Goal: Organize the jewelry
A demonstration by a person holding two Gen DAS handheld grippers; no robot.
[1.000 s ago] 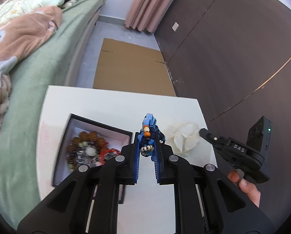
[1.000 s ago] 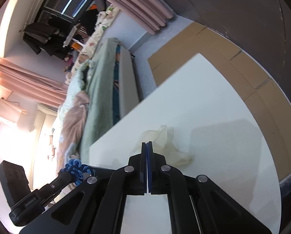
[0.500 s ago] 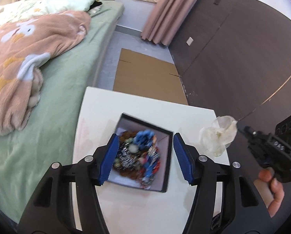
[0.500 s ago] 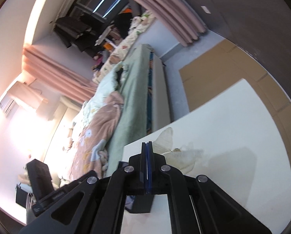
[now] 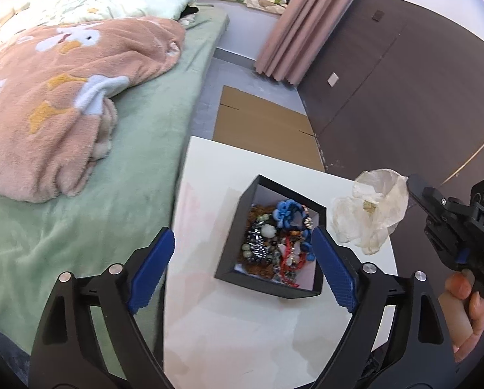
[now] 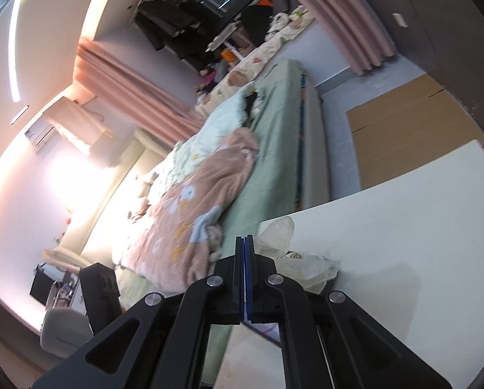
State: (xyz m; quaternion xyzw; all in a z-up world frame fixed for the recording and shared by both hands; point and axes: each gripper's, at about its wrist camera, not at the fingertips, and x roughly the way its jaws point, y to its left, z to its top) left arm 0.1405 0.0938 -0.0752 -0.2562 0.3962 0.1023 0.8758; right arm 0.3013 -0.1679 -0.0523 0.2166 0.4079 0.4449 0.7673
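Now our left claw [image 5: 243,254] has just been opening, nothing between its blue pads, and the blue bracelet [image 5: 289,211] it carried lies in the black box [image 5: 233,256] on the worktop [image 5: 242,334]. Our right claw [image 6: 244,243], clenched on the crumpled tissue [image 5: 370,206], has lifted it off.

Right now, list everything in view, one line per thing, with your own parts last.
Black square jewellery box: one, black with white lining, on the table, full of mixed jewellery.
Blue beaded bracelet: one, blue, on top of the pile in the box.
Crumpled translucent white bag: one, whitish, pinched by the right hand-held gripper above the table's right edge.
White table: one, white, beside the bed.
Green bed: one, with a peach floral blanket.
Flattened cardboard: one, brown, on the floor.
Left hand-held gripper: just opened wide, nothing between its jaws.
Right hand-held gripper: shut on the bag.
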